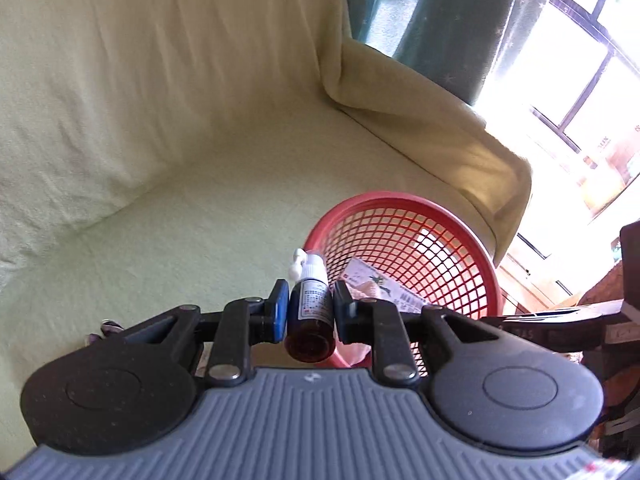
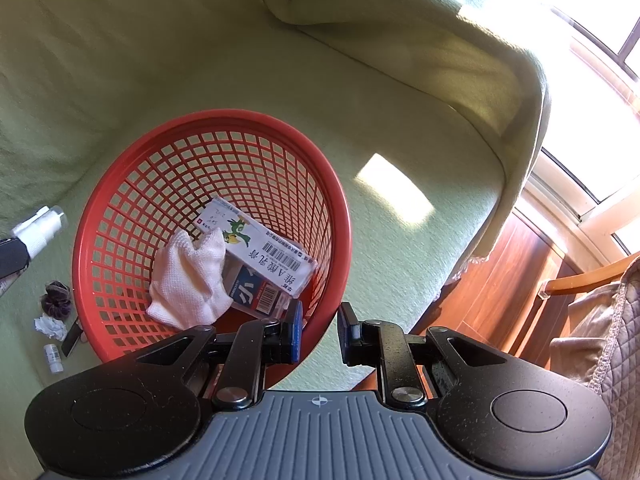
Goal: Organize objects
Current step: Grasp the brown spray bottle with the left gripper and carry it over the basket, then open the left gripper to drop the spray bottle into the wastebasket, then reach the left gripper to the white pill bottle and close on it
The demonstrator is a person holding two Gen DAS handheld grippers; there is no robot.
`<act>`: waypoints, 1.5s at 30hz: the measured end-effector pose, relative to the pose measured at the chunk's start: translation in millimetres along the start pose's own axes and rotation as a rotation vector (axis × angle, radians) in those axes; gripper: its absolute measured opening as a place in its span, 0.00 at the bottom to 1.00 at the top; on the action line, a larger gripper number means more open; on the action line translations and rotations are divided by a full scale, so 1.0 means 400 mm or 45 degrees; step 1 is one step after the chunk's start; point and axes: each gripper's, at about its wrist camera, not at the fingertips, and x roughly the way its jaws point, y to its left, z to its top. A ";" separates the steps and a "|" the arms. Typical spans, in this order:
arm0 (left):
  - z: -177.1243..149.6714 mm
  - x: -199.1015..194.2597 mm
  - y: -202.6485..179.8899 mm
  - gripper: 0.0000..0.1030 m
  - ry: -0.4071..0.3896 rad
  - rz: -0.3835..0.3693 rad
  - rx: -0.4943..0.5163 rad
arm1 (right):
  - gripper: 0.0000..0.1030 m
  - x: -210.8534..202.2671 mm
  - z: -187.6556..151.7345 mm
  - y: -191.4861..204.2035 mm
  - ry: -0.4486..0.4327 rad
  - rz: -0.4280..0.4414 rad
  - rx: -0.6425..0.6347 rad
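Dark brown glass spray bottle with white nozzle point(image 1: 310, 312), pinched in left gripper point(image 1: 310, 312) just short of red plastic mesh basket point(image 1: 472, 240) on green-covered sofa point(image 1: 180, 220). Right gripper point(image 2: 318, 334) spread, empty. Early release risks missing the rim.

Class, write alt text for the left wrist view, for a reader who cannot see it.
The left gripper grips a small dark spray bottle with a white nozzle, held near a red mesh basket. The basket sits on a pale green covered sofa and holds a medicine box.
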 end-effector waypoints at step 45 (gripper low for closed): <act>-0.155 -0.027 0.263 0.41 0.209 0.473 -0.101 | 0.15 -0.003 0.001 -0.005 0.007 0.004 -0.021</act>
